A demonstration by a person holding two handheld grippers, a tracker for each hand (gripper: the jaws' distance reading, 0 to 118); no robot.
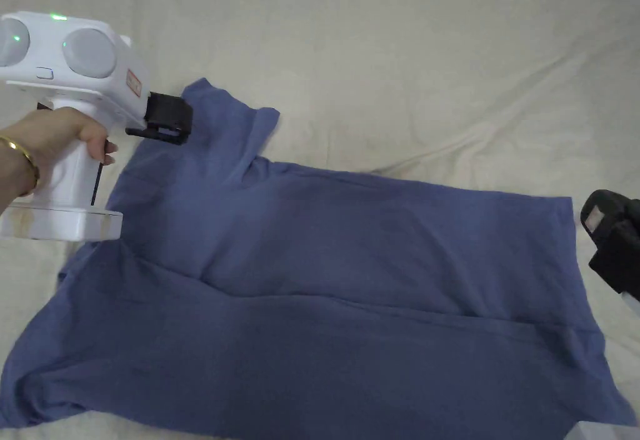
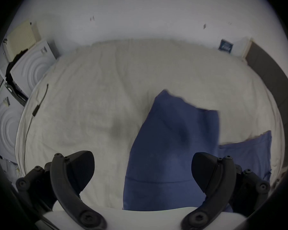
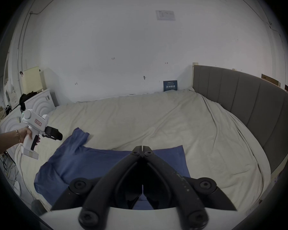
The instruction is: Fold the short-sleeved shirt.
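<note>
**Blue shirt half-folded on the bed, both claws free**

On the cream-sheeted bed (image 1: 406,54), the blue short-sleeved cotton shirt (image 1: 325,285) is lying spread sideways, its hem pointing toward the person's right and its collar end toward the left. One long side is lying doubled over the body, making a straight fold line that is running across the middle of the cloth. A short sleeve (image 1: 231,116) is sticking up and away from the person at the left end, crumpled against the sheet rather than tucked in.

The left claw (image 1: 167,117), on its white pistol-grip handle in the person's left hand (image 1: 59,141), is hovering just above the shirt's shoulder, beside that sleeve. In the left gripper view its jaws are standing wide apart with nothing between them, and the sleeve is lying ahead and below. This placement is probably lining the claw up to pinch the sleeve and lay it over the body.

The right claw (image 3: 142,148) is waiting off the hem end of the shirt, at the right edge of the head view. In the right gripper view its jaws are pressed together at the tips and are holding nothing, the hem lying beyond them. It is likely parked there so as to be ready to take a hem corner once the sleeve is dealt with.

The fold appears to be partway along: one lengthwise fold is in, the sleeve and the crosswise folds are not yet done. Loose jersey like this is likely to slip and drag, so a firm pinch near the sleeve's seam should be steadier.
</note>
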